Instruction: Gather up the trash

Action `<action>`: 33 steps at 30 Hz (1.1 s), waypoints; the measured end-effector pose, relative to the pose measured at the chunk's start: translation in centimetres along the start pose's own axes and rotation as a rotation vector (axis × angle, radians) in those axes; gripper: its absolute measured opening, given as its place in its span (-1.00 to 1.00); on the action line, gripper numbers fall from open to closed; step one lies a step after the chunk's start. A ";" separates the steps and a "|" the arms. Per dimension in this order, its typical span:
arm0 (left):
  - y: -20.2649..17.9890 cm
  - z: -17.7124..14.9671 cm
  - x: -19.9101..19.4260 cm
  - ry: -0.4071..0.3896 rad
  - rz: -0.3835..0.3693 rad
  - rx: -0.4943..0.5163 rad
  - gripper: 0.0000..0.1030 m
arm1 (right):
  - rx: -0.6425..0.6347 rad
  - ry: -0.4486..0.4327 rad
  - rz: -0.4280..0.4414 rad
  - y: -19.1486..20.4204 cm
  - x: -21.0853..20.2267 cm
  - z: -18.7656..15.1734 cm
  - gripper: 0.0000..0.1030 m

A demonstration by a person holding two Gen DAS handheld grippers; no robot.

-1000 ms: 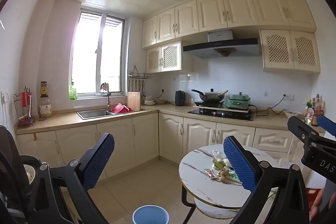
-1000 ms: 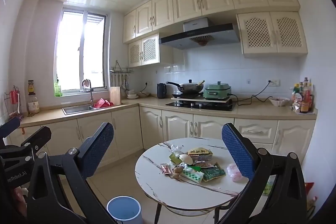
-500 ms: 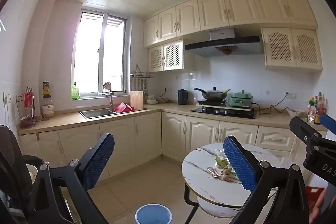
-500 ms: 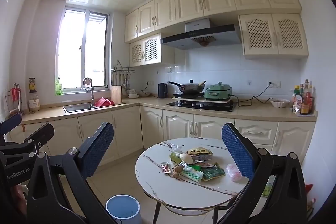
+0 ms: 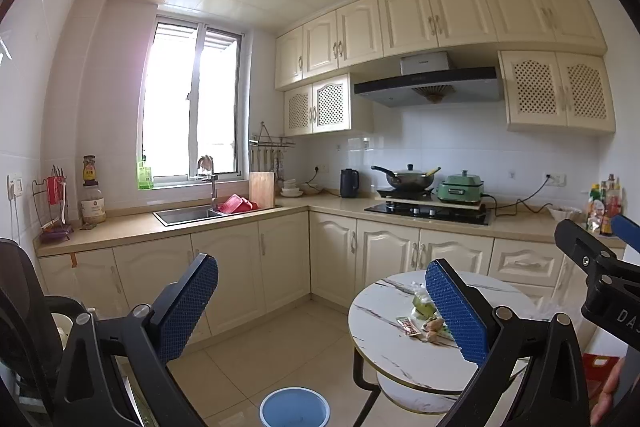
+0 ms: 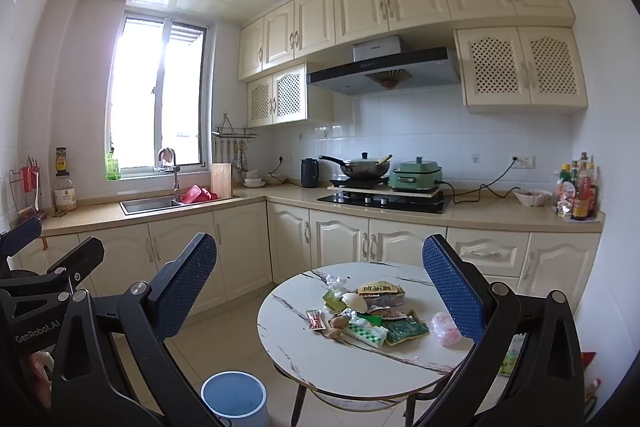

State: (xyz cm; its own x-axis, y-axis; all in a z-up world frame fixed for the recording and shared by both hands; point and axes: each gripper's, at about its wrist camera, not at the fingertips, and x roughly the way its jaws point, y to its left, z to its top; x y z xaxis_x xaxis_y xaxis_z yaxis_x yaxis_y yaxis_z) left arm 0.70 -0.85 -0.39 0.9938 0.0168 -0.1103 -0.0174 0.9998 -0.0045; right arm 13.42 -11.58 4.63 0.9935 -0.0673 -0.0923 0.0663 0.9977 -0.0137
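Observation:
A pile of trash [image 6: 370,315], wrappers, food scraps and a pink bag, lies on a round white marble table [image 6: 320,351]. The pile also shows in the left wrist view [image 5: 424,315], partly hidden by a finger. A blue bin [image 6: 235,398] stands on the floor left of the table; it also shows in the left wrist view [image 5: 295,407]. My left gripper [image 5: 320,307] is open and empty, well short of the table. My right gripper [image 6: 320,291] is open and empty, held above and before the table.
L-shaped counter [image 6: 500,215] with sink [image 6: 148,203], stove with a wok [image 6: 362,167] and green cooker [image 6: 416,175], and bottles [image 6: 578,191] runs along the back. A dark chair [image 5: 20,307] is at the left. Tiled floor [image 5: 280,339] lies between table and cabinets.
Both views have drifted slightly: the table, bin and kitchen sit a little further right and lower in the frames. Both grippers stay open and empty.

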 end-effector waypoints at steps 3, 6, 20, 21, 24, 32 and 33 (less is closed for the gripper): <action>0.1 0.1 -0.1 -0.002 -0.001 0.002 0.99 | 0.002 0.000 0.001 0.0 0.0 0.0 1.00; 0.0 0.1 -0.1 -0.002 -0.002 0.004 0.99 | 0.002 -0.002 -0.001 -0.1 -0.1 0.1 1.00; 0.0 0.1 -0.2 -0.002 -0.008 0.015 0.99 | 0.010 -0.004 -0.019 -0.6 -0.1 0.4 1.00; 0.0 0.1 -0.2 -0.002 -0.008 0.015 0.99 | 0.010 -0.004 -0.018 -0.6 -0.1 0.4 1.00; 0.0 0.0 -0.2 -0.003 -0.006 0.017 0.99 | 0.009 -0.005 -0.017 -0.6 -0.2 0.5 1.00; 0.2 -0.1 -0.2 -0.001 -0.006 0.016 0.99 | 0.013 -0.007 -0.020 -0.8 -0.1 0.6 1.00; 0.2 -0.1 -0.2 -0.002 -0.006 0.016 0.99 | 0.014 -0.007 -0.020 -0.8 -0.1 0.6 1.00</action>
State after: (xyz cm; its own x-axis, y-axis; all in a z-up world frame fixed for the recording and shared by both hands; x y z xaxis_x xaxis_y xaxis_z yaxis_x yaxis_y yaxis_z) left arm 0.45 -0.65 -0.45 0.9940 0.0110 -0.1084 -0.0100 0.9999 0.0104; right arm 13.36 -12.33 5.20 0.9925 -0.0876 -0.0854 0.0878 0.9961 -0.0017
